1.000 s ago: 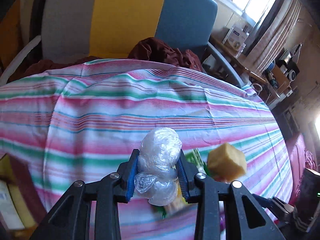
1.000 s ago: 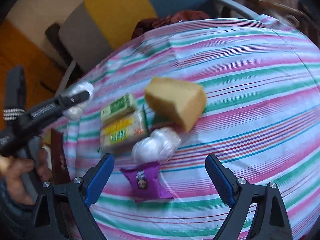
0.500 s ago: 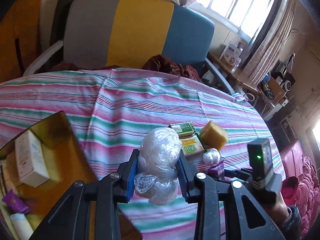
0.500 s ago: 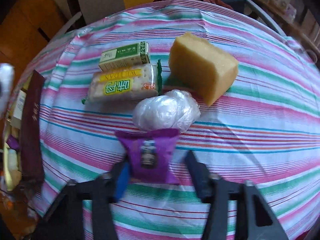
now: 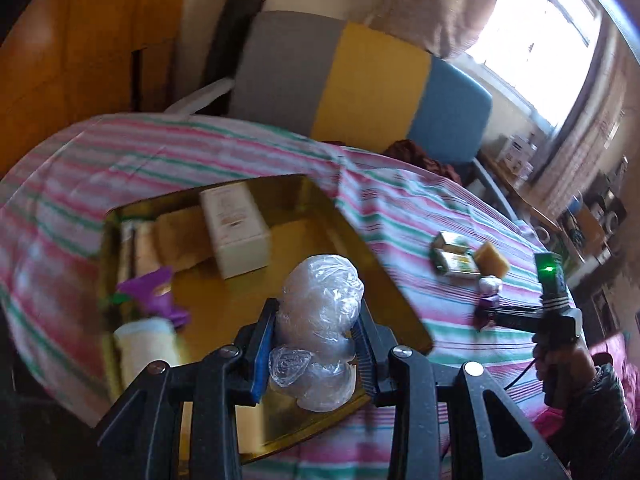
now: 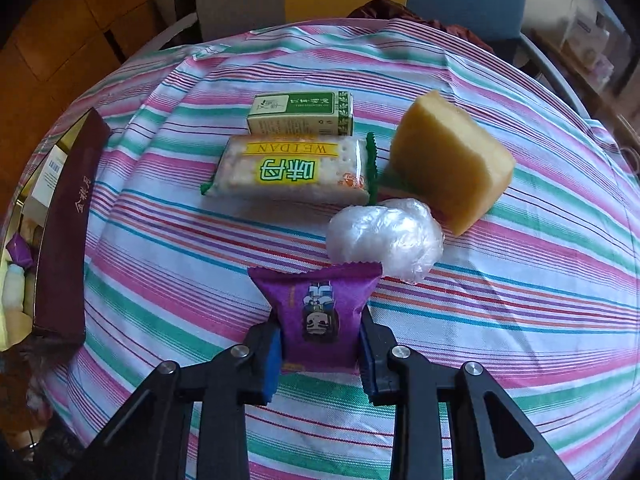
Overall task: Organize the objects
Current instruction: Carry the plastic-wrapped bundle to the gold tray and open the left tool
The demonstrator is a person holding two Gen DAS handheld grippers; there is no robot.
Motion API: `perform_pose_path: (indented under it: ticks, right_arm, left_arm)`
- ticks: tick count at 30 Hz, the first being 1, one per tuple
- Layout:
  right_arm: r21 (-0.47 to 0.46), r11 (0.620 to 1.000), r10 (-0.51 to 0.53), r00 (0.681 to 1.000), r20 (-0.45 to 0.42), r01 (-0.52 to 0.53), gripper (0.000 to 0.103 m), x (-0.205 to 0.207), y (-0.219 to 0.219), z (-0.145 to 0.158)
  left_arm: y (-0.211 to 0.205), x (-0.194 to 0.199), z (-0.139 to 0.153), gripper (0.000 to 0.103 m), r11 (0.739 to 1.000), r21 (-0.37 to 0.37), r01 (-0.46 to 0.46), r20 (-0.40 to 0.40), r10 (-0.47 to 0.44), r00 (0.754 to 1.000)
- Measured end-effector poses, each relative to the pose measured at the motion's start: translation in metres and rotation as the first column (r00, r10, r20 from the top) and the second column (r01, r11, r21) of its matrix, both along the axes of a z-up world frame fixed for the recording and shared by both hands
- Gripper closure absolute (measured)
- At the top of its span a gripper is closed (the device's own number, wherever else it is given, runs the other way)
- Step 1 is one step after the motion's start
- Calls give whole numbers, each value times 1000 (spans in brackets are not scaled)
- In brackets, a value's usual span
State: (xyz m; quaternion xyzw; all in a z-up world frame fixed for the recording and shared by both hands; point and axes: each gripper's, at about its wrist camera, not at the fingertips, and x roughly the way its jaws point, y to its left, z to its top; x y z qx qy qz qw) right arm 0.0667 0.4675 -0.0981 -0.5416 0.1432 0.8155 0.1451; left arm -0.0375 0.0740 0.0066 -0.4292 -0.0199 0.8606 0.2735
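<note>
Plastic-wrapped bundle (image 5: pixel 320 320) clamped between the left tongs (image 5: pixel 316 344), blue pads pressed into its sides, hanging over the near half of the gold-lined box (image 5: pixel 304 216). Box already holds a white carton (image 5: pixel 236 232) toward 12 o'clock of the bundle, a purple packet (image 5: pixel 154 300) and a pale roll (image 5: pixel 142 344) toward 9 o'clock. Bare gold floor shows directly under and at 3 o'clock of the bundle.

Right tongs (image 6: pixel 318 344) closed on a purple snack packet (image 6: pixel 316 312), which looks to rest on the striped cloth of the counter (image 6: pixel 520 320). At 12 to 1 o'clock of that packet, touching or nearly so, a second plastic-wrapped ball (image 6: pixel 386 236); beyond it the cracker pack (image 6: pixel 292 172), green carton (image 6: pixel 300 114) and yellow sponge block (image 6: pixel 448 164). Box's maroon wall (image 6: pixel 64 232) stands at 9 o'clock.

Judgement: left step is the drop into the box. Best done by lowering over the bare patch before letting go, so the soft bundle settles rather than rolls onto the carton. Right side: lift straight up first, since the plastic ball sits against the packet's far edge and may drag.

Room: box's right rim lies close at 3 o'clock of the left tongs; the cloth at 6 o'clock of the right tongs lies bare.
</note>
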Motion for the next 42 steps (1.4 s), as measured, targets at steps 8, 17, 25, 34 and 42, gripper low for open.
perform_pose_path:
  ticks: [8, 17, 25, 34, 42]
  right_arm:
    - [50, 999, -4, 1000, -3, 4, 72, -3, -4, 0]
    - [64, 998, 4, 1000, -3, -4, 72, -12, -8, 1]
    - [77, 997, 12, 1000, -5, -11, 73, -13, -10, 1]
    - [92, 996, 21, 1000, -4, -21, 73, -14, -10, 3]
    - [98, 995, 28, 1000, -2, -27, 73, -14, -10, 3]
  left_arm:
    - [-44, 2, -25, 68, 996, 9, -88, 37, 88, 995]
    - [-23, 5, -25, 68, 996, -52, -66, -25, 65, 998]
    - [-17, 5, -18, 68, 989, -117, -92, -96, 81, 992]
    - [-12, -2, -18, 68, 983, -150, -108, -95, 94, 991]
    - [-12, -26, -33, 68, 989, -93, -112, 25, 115, 993]
